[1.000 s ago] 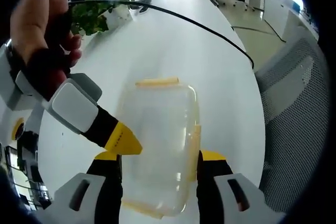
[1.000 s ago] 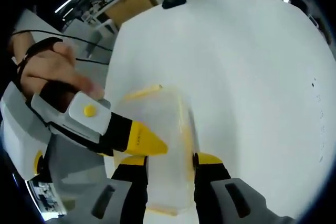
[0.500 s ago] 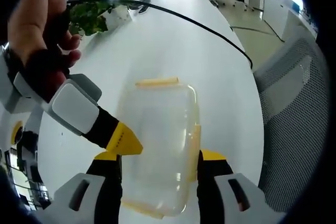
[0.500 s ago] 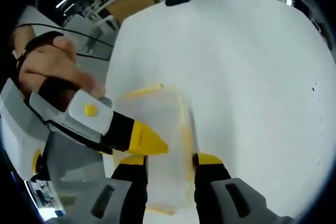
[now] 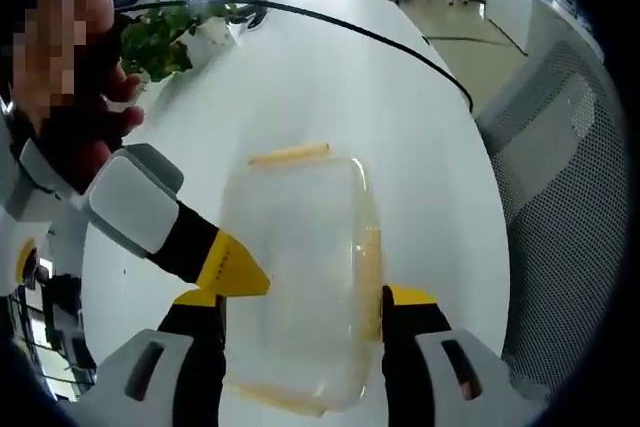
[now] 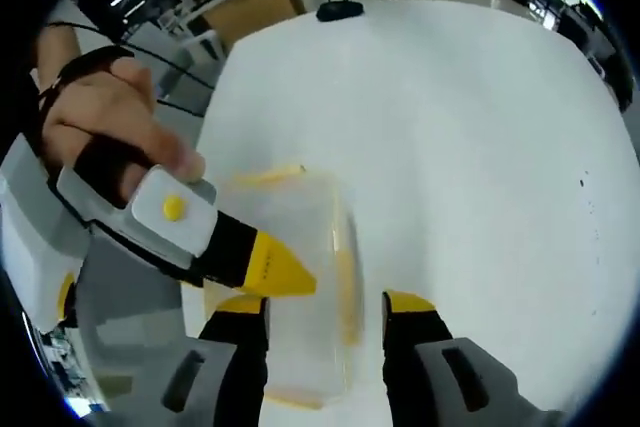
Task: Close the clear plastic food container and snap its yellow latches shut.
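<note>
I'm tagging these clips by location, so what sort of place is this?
Most likely an open-plan office: a long white table with a mesh office chair beside it, a potted plant at the far end, and more desks and chairs beyond.

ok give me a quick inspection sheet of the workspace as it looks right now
Surface: white table, bare around the container.
Job's things: clear plastic food container lies flat on the table; yellow latches show on its far edge and right side. Whether they are snapped cannot be told.
Clutter: potted green plant at the far end of the table.
Grippers: left gripper open, jaws either side of the container; right gripper open, likewise astride it, and its yellow tip is at the container's left edge in the left gripper view.
Cables: black cable runs across the far table.
Surroundings: grey mesh office chair beside the table; office floor beyond.
</note>
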{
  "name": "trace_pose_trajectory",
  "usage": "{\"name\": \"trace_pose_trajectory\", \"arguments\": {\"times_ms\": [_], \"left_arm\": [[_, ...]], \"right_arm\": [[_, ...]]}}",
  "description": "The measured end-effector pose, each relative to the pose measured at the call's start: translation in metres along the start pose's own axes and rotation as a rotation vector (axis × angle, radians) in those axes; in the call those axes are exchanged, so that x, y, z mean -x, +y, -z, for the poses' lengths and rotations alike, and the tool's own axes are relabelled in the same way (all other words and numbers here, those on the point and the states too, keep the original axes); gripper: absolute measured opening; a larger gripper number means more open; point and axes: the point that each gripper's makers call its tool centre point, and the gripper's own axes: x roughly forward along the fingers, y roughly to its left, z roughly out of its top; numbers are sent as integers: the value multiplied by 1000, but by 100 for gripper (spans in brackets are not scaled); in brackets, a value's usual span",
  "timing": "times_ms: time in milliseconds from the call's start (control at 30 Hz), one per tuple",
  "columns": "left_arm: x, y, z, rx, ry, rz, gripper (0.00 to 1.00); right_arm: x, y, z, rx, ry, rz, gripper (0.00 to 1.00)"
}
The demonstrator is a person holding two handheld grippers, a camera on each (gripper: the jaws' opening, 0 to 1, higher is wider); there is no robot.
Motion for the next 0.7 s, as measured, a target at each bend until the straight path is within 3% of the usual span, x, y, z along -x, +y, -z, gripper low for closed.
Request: {"name": "trace_pose_trajectory", "arguments": {"times_ms": [100, 167, 333, 467, 567, 633, 700], "left_arm": [[4, 2, 1, 16, -13, 4, 67], [5, 3, 3, 14, -12, 5, 67], [12, 1, -5, 55, -59, 21, 73], [13, -5, -5, 68, -58, 51, 76], [15, -8, -6, 128, -69, 89, 77], [16, -6, -3, 100, -39, 82, 77], [18, -4, -5, 102, -49, 84, 76]], "right_arm": [[2, 1, 3, 39, 4, 7, 47], [4, 1, 3, 16, -8, 13, 47], [5, 6, 2, 30, -44, 24, 48], [9, 8, -1, 48, -66, 40, 50], [14, 9, -5, 57, -93, 67, 51], [15, 10, -7, 59, -104, 77, 51], [18, 13, -8, 75, -115, 96, 51]]}}
